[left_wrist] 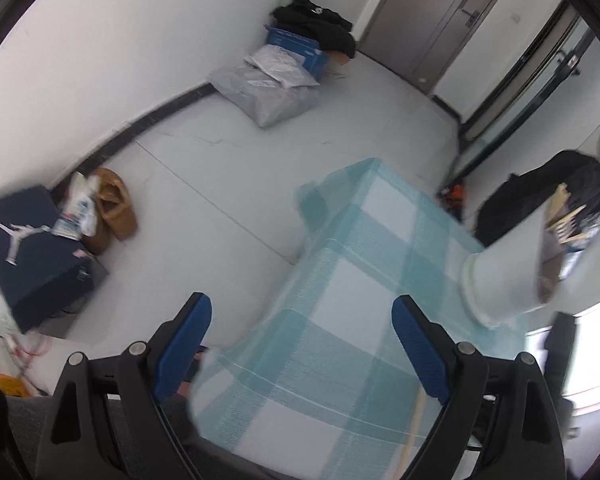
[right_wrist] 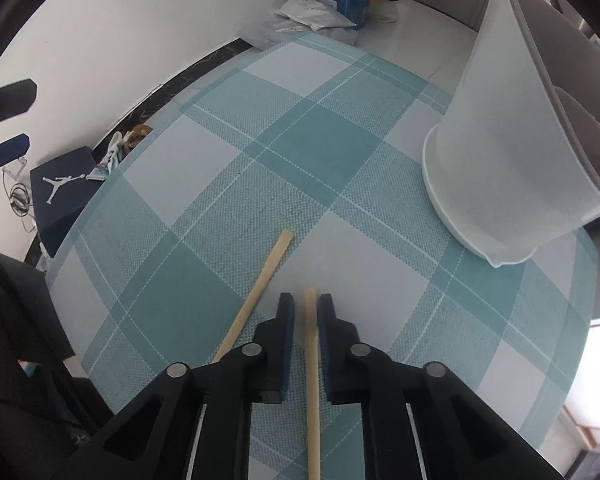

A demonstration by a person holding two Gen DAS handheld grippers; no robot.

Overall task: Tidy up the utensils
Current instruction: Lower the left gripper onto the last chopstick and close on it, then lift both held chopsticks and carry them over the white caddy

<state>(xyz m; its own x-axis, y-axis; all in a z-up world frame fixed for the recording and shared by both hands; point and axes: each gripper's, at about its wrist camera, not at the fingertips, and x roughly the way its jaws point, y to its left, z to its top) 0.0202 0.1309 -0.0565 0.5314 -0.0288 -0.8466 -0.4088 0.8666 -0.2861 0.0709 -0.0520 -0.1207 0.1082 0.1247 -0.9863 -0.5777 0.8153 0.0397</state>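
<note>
In the right wrist view my right gripper [right_wrist: 305,304] is shut on a wooden chopstick [right_wrist: 311,360] just above the checked tablecloth [right_wrist: 320,136]. A second wooden chopstick [right_wrist: 260,288] lies on the cloth just to its left. A white utensil holder [right_wrist: 496,148] stands at the right, with wooden sticks in it. In the left wrist view my left gripper [left_wrist: 302,320] is open and empty above the table's left edge; the holder [left_wrist: 508,264] with wooden utensils [left_wrist: 568,216] is at the right. A chopstick [left_wrist: 414,420] shows by my right finger.
The table [left_wrist: 360,280] is small, with its edge and the floor to the left. A dark shoebox [left_wrist: 32,248], brown bag [left_wrist: 114,208], packages [left_wrist: 276,80] and a door [left_wrist: 452,12] are around the room. A black bag [left_wrist: 540,188] sits behind the holder.
</note>
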